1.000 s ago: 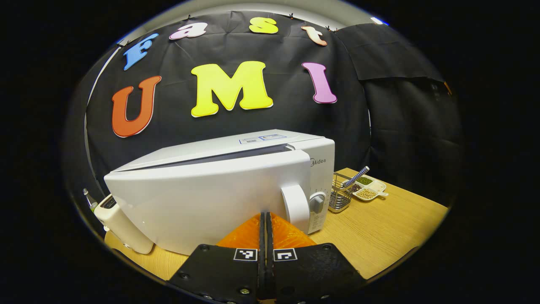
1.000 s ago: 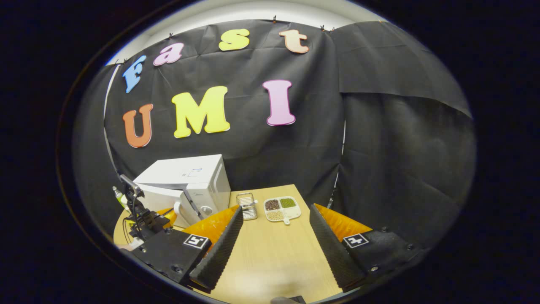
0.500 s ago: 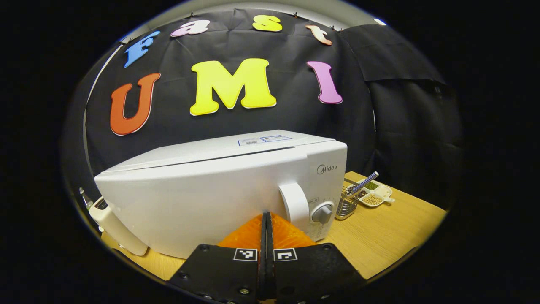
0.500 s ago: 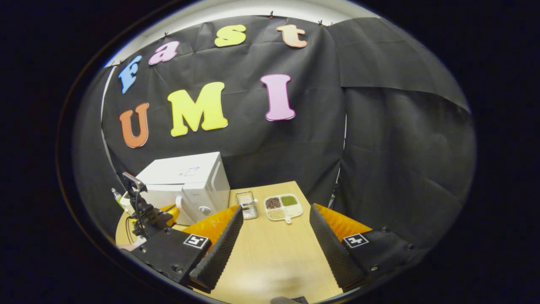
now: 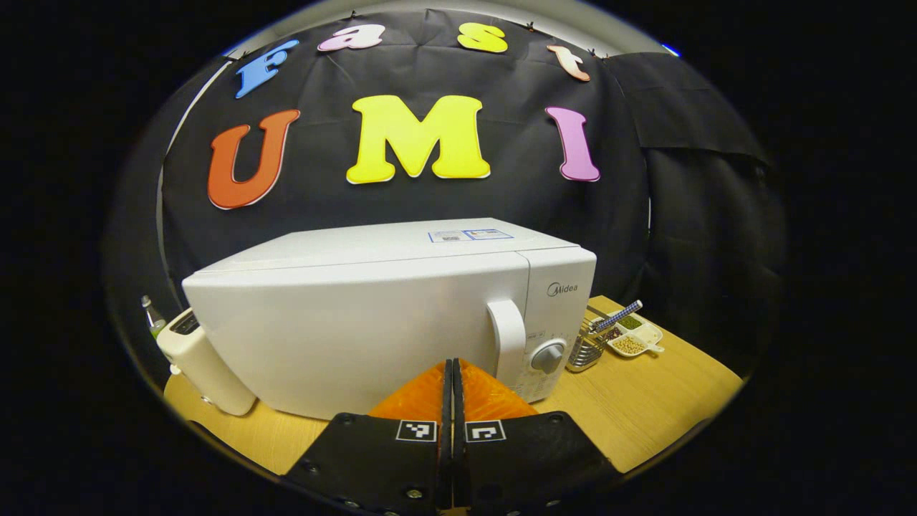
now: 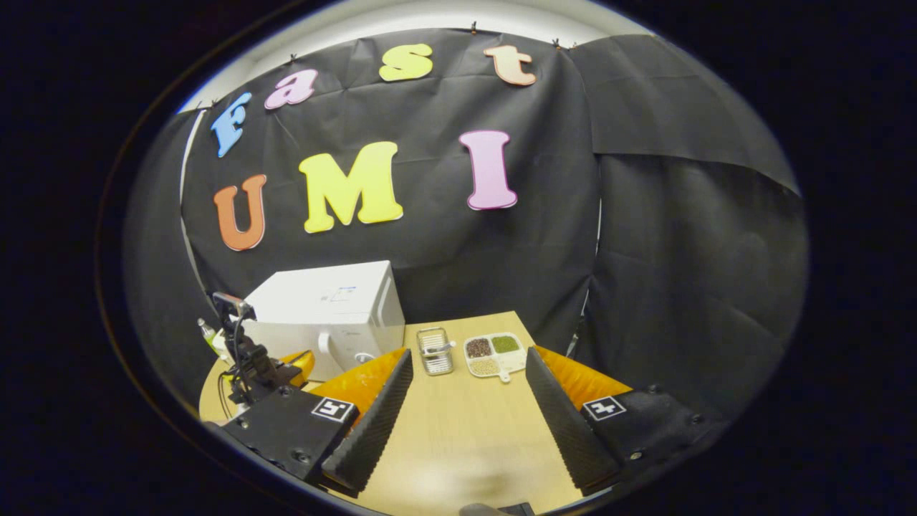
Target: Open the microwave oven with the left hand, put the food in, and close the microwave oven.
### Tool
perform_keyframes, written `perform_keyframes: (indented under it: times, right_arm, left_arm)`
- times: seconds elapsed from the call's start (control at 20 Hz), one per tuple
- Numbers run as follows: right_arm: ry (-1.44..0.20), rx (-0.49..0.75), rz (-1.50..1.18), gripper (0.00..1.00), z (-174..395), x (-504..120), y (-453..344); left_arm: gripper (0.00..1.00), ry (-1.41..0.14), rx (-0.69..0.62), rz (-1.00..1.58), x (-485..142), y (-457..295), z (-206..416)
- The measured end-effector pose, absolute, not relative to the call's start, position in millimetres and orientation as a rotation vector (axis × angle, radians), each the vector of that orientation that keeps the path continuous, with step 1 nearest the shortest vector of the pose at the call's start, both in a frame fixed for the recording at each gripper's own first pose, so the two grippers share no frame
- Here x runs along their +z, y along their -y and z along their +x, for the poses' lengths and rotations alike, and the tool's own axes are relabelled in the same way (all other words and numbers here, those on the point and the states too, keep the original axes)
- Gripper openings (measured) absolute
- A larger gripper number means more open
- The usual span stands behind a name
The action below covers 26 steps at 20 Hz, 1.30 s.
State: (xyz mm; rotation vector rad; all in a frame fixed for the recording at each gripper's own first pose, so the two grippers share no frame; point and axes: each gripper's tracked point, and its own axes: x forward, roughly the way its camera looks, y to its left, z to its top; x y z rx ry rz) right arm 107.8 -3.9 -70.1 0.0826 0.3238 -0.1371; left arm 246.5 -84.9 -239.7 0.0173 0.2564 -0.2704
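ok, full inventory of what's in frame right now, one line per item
microwave oven: 1, white, back left of the table, door shut
door handle: 1, white, upright, beside the control panel
knob: 1, grey, on the control panel
toaster: 1, cream, left of the microwave oven
bottle: 1, clear, behind the toaster
wire basket: 1, metal, right of the microwave oven
divided dish: 1, white, holds dark, green and tan grains, right of the wire basket
table: 1, light wood
left claw: 1, shut, empty, in front of the door
right claw: 1, open, empty, over the table
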Motion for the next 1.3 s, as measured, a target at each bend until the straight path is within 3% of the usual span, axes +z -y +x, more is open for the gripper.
perform_keyframes:
  times: [0.05, 0.1, 0.15, 0.2, 0.25, 0.3, 0.35, 0.4, 0.6, 0.65, 0.7, 0.85, 0.9, 0.95, 1.0, 1.05, 1.1, 1.15, 1.2, 1.25, 1.3]
  right_arm:
    - [-0.319, -0.130, 0.082, 1.00, 105.0, -69.7, -2.2]
    - [-0.315, -0.121, 0.077, 1.00, 102.5, -69.8, -9.2]
    - [-0.312, -0.115, 0.071, 0.92, 99.3, -70.5, -16.4]
    - [-0.309, -0.106, 0.065, 1.00, 95.7, -71.8, -24.3]
    - [-0.309, -0.095, 0.059, 0.92, 91.2, -73.2, -33.2]
    - [-0.307, -0.083, 0.051, 0.92, 86.4, -75.0, -42.1]
    - [-0.305, -0.074, 0.041, 0.92, 81.1, -76.4, -50.6]
    - [-0.305, -0.063, 0.033, 1.00, 75.8, -79.1, -59.2]
    - [-0.292, -0.023, 0.018, 1.00, 50.3, -82.2, -91.7]
    - [-0.280, -0.016, 0.011, 0.92, 43.6, -79.5, -98.9]
    - [-0.268, -0.010, 0.007, 1.00, 37.4, -78.8, -104.8]
    - [-0.240, 0.001, 0.009, 1.00, 19.3, -74.5, -118.8]
    - [-0.225, 0.001, 0.009, 0.92, 14.7, -70.2, -121.2]
    - [-0.212, -0.002, 0.011, 1.00, 9.6, -64.5, -122.9]
    - [-0.200, -0.001, 0.012, 0.92, 5.8, -60.5, -124.1]
    - [-0.187, -0.003, 0.013, 0.92, 2.3, -54.8, -124.6]
    - [-0.168, -0.003, 0.012, 1.00, -0.8, -46.4, -124.5]
    - [-0.143, -0.006, 0.006, 0.92, -3.1, -36.0, -123.1]
    - [-0.117, -0.008, 0.001, 1.00, -5.7, -25.5, -121.8]
    - [-0.093, -0.005, -0.002, 1.00, -7.3, -15.3, -121.6]
    - [-0.074, 0.004, 0.001, 0.92, -7.5, -8.3, -122.9]
  left_arm:
    - [0.01, -0.265, -0.286, 0.011, -238.3, 81.2, 231.3]
    - [0.16, -0.277, -0.303, -0.004, -236.5, 78.9, 221.9]
    - [0.25, -0.294, -0.305, -0.013, -236.6, 72.2, 206.3]
    - [0.56, -0.299, -0.291, -0.008, -237.5, 63.1, 192.3]
    - [0.87, -0.300, -0.270, 0.005, -235.5, 52.3, 176.7]
    - [0.96, -0.303, -0.257, 0.012, -234.9, 43.7, 162.7]
    - [0.95, -0.307, -0.245, 0.013, -233.9, 36.1, 148.9]
    - [0.95, -0.316, -0.236, 0.009, -234.2, 29.6, 136.9]
    - [0.96, -0.315, -0.207, 0.014, -217.3, 1.0, 76.0]
    - [0.96, -0.298, -0.193, 0.017, -205.2, -9.0, 65.8]
    - [0.96, -0.284, -0.185, 0.012, -193.6, -17.8, 53.2]
    - [0.96, -0.220, -0.150, 0.025, -146.1, -44.5, 29.2]
    - [0.96, -0.196, -0.127, 0.040, -130.4, -56.9, 22.5]
    - [0.96, -0.169, -0.116, 0.046, -112.1, -66.5, 15.8]
    - [0.96, -0.138, -0.118, 0.039, -95.0, -71.5, 9.2]
    - [0.96, -0.114, -0.121, 0.026, -79.7, -72.7, 4.5]
    - [0.96, -0.095, -0.121, 0.010, -66.7, -75.3, 0.8]
    - [0.96, -0.086, -0.113, -0.012, -56.1, -78.2, -3.8]
    - [0.96, -0.072, -0.109, -0.033, -44.1, -81.4, -6.5]
    - [0.96, -0.062, -0.097, -0.047, -33.8, -83.6, -9.1]
    - [0.96, -0.041, -0.083, -0.052, -23.6, -86.9, -10.5]
